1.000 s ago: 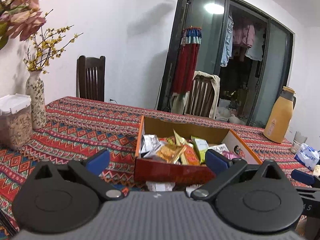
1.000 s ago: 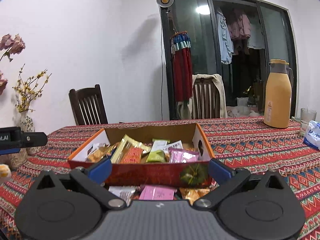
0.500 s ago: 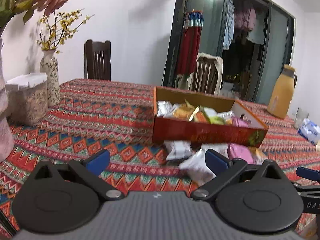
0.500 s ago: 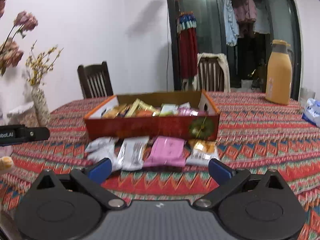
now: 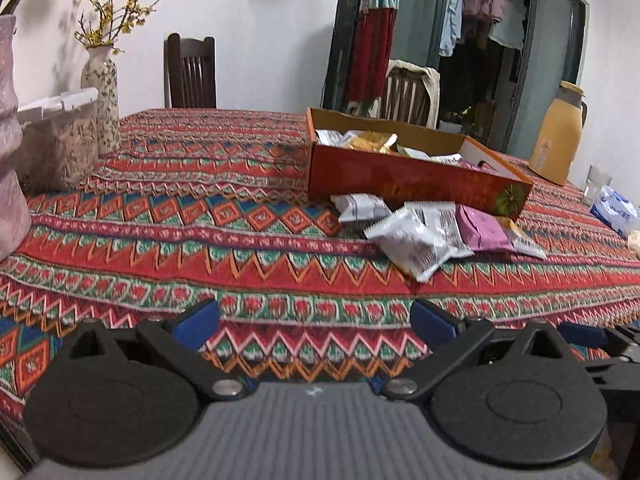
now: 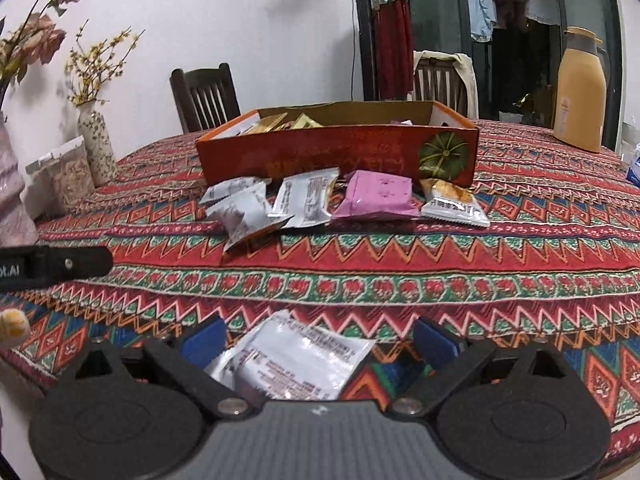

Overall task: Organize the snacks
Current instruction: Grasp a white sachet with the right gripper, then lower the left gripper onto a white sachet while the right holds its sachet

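Note:
An orange-red cardboard box (image 5: 400, 180) (image 6: 320, 152) holding several snack packets stands on the patterned tablecloth. In front of it lie loose snacks: two white packets (image 6: 244, 208) (image 6: 308, 196), a pink packet (image 6: 376, 194) (image 5: 480, 230) and an orange-and-white packet (image 6: 454, 202). Nearer the table's front edge lies another white packet (image 6: 296, 360), between the jaws of my right gripper (image 6: 318, 338). Those jaws are closing, and the right pad still stands clear of the packet. My left gripper (image 5: 316, 320) is open over bare cloth, left of the loose snacks.
At the left stand a pink vase (image 5: 8, 140), a lidded clear container (image 5: 60, 140) and a patterned vase (image 5: 102, 96). A tan thermos jug (image 5: 558, 136) and a blue-white pack (image 5: 612, 210) are at the right. Chairs stand behind the table.
Both grippers have sunk and tipped downward toward the table. The box now sits higher in both views. A white packet has come between the right jaws.

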